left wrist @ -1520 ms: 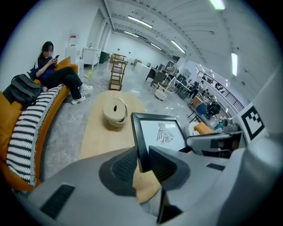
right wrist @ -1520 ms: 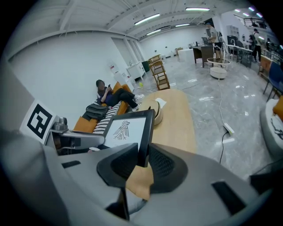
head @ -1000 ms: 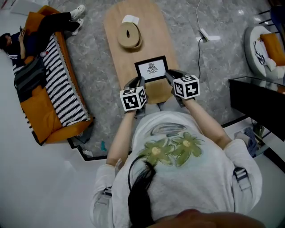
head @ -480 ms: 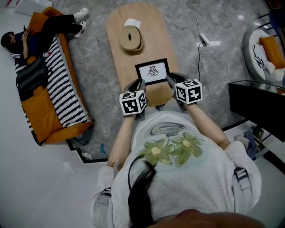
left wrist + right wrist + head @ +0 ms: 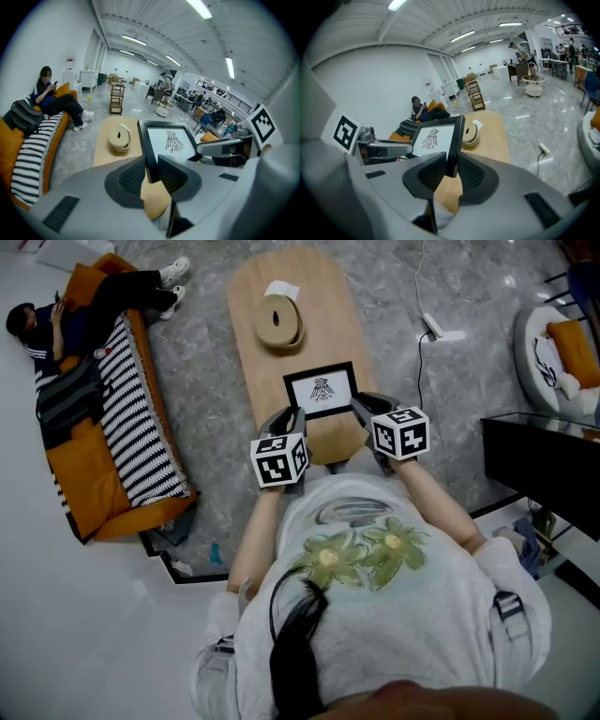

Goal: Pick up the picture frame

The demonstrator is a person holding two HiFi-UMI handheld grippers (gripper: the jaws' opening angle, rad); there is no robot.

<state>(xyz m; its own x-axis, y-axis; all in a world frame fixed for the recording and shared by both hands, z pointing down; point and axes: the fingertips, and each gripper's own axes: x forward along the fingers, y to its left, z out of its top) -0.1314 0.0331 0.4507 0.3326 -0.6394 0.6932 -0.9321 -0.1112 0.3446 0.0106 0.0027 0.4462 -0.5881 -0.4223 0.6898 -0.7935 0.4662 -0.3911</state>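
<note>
A black picture frame [image 5: 321, 389] with a white bird print hangs above the near end of the oval wooden table [image 5: 291, 357]. My left gripper [image 5: 292, 417] is shut on the frame's left edge. My right gripper [image 5: 357, 408] is shut on its right edge. In the left gripper view the frame [image 5: 164, 140] rises between the ribbed pads [image 5: 133, 175], its black edge pinched in my left gripper [image 5: 151, 172]. In the right gripper view the frame [image 5: 440, 138] stands the same way in my right gripper [image 5: 452, 171].
A round woven holder [image 5: 277, 320] and a white card [image 5: 279, 289] sit farther back on the table. A person lies on an orange and striped sofa [image 5: 94, 409] at the left. A white cable [image 5: 424, 324] runs over the grey floor. A black cabinet [image 5: 539, 456] stands at the right.
Both grippers have lifted slightly with the frame held between them; the frame now sits a little higher over the table's near end.
</note>
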